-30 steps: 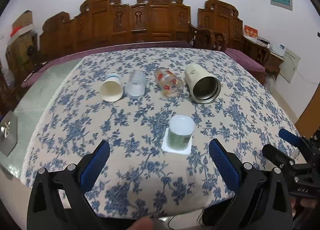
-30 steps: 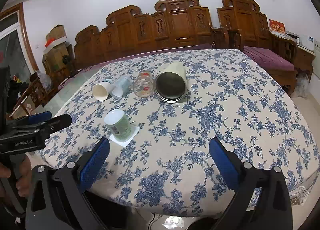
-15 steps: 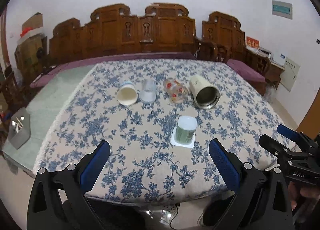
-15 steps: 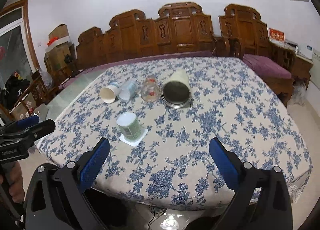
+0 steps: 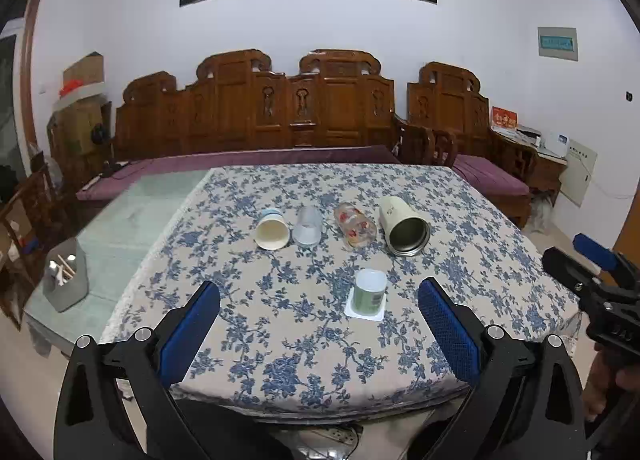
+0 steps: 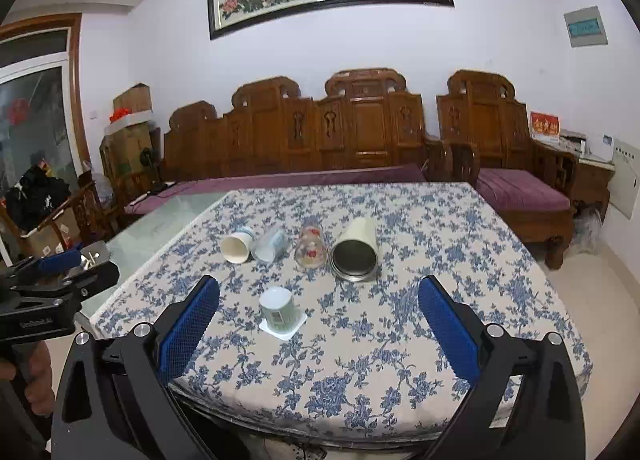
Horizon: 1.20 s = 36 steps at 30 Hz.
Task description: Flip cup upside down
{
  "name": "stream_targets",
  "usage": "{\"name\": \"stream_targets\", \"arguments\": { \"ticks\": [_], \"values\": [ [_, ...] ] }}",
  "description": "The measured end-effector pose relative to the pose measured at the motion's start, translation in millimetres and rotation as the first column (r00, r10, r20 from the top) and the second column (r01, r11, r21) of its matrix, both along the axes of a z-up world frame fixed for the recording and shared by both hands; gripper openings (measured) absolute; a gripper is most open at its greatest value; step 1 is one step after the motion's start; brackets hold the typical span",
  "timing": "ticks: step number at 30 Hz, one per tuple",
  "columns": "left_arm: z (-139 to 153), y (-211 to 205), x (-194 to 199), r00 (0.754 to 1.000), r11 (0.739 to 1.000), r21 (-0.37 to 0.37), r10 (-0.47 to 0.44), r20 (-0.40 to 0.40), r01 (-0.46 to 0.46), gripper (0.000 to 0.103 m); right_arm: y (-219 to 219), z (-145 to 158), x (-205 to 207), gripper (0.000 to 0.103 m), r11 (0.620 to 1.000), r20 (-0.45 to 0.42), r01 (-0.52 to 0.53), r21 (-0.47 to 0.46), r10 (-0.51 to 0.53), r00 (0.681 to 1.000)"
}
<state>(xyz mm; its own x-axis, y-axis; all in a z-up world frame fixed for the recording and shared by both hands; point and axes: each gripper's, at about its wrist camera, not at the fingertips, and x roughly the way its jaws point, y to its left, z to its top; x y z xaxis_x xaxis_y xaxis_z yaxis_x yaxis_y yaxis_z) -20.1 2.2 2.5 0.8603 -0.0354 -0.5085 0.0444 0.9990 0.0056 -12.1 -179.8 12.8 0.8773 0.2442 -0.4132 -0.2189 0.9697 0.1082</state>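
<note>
Both the left tool [image 5: 319, 318] and right tool [image 6: 319, 318] are held spread and empty; the green cup [image 5: 370, 293] on the worktop [image 5: 280, 340] is seen rim-down, its label unreadable.

tongs [image 5: 319, 322]: black frames | blue textured pads [image 5: 448, 330] | silver screws

Lettering on the left hand-held gripper [image 6: 60, 276] looks blurred, unreadable.

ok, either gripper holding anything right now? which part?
Nothing held. Left gripper and right gripper are both open, short of the table; the green cup sits untouched on its coaster.
</note>
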Motion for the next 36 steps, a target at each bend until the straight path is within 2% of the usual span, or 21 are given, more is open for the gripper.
{"name": "stream_targets", "arguments": {
  "ticks": [36],
  "values": [
    [4.0, -1.1, -5.1, 0.999, 1.0, -0.003, 0.015, 0.031, -0.015, 0.095, 1.2, 2.6, -1.7, 0.1, 1.0, 0.014, 0.001, 0.0, -0.001, 1.0]
  ]
}}
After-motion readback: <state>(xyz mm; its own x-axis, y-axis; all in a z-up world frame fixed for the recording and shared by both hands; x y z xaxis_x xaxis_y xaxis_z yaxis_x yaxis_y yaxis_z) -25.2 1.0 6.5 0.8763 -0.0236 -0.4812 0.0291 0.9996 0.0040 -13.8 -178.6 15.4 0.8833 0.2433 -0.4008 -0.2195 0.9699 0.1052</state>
